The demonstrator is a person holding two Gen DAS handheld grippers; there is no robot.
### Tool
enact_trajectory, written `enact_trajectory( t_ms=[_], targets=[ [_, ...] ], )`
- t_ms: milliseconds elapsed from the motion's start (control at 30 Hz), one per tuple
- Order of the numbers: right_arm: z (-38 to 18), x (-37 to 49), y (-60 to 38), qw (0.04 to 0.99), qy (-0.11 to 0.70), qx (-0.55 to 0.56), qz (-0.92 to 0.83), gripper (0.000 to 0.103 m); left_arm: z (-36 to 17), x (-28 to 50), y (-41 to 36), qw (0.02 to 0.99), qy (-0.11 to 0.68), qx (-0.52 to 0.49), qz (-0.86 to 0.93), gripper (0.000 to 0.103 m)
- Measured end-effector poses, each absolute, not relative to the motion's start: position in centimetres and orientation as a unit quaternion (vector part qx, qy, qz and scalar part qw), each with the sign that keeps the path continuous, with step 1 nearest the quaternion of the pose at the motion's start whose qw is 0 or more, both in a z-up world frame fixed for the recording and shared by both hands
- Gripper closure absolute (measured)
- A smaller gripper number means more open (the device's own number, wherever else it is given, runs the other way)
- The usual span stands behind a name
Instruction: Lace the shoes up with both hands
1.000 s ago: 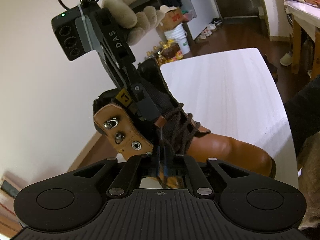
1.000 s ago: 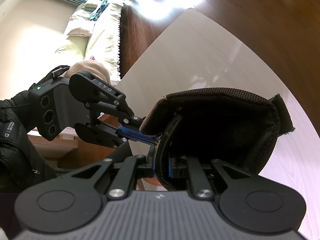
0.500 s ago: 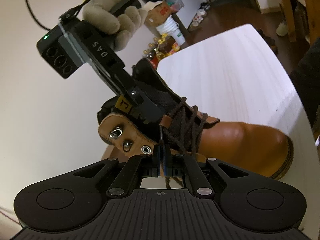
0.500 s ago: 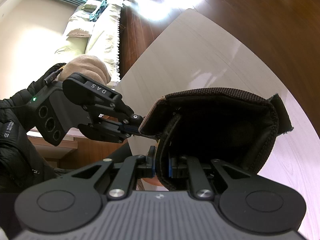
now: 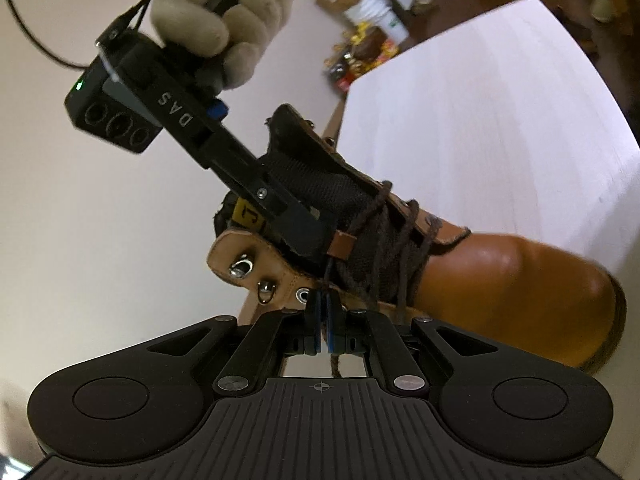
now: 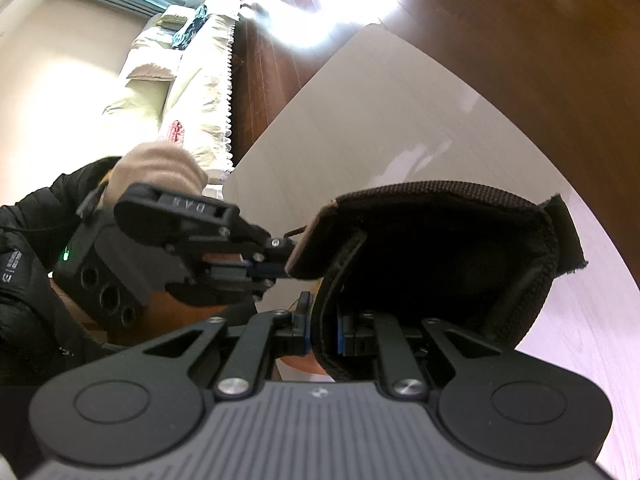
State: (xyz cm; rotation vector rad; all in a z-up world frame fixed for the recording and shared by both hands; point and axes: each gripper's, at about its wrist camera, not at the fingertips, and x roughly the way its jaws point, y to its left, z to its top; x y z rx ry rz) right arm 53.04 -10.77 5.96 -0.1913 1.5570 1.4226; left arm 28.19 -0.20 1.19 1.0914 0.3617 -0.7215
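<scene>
1. Boot (image 5: 500, 284), tan leather, sits on the white table (image 5: 500, 128), toe to the right in the left wrist view, collar toward both grippers.
2. Left gripper (image 5: 323, 312) clenched on the dark brown lace (image 5: 384, 248); the lace end runs down between the blue pads (image 5: 314, 320), right at the lowest open eyelet (image 5: 302, 294) on the near flap.
3. Right gripper (image 6: 320, 326) grasping the boot's collar (image 6: 420, 200), one finger inside and one outside, bracing the boot.
4. Risk: lace slips out of the pads. It is thin, the grip is near the end, and any tug against the crossed laces could pull it free.
5. Risk: lace end misses or frays at the eyelet. The hole is small, the left view is blurred, and the exact tip position cannot be told.
6. Risk: boot tips or slides on the smooth table if the left pull outruns the right brace on soft padded collar.
7. Risk: the grippers clash, since they work close together at the flap.
8. Hooks (image 5: 242, 270) above the eyelet could snag the lace.
9. Writing: "DAS" on each gripper's arm (image 5: 172, 108); a yellow tag (image 5: 250, 216) with "J" on the boot. Sleeve print in the right wrist view unreadable.
</scene>
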Motion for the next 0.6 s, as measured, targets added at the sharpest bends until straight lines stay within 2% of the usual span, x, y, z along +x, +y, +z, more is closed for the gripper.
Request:
enact_trajectory(
  t_ms=[267, 467, 600],
  targets=[
    [5.9, 52.7, -10.5, 0.496, 0.642, -0.083, 0.579, 0.090, 2.4, 28.2, -1.1, 0.813, 0.179, 0.442, -0.335, 0.100],
    [5.8, 52.6, -10.5, 0.501, 0.643, -0.090, 0.573, 0.090, 1.5, 27.6, -2.4, 0.793, 0.165, 0.498, -0.311, 0.099],
    [5.7, 52.7, -10.6, 0.502, 0.647, -0.082, 0.568, 0.090, 2.4, 28.2, -1.2, 0.818, 0.188, 0.438, -0.323, 0.095]
  ],
)
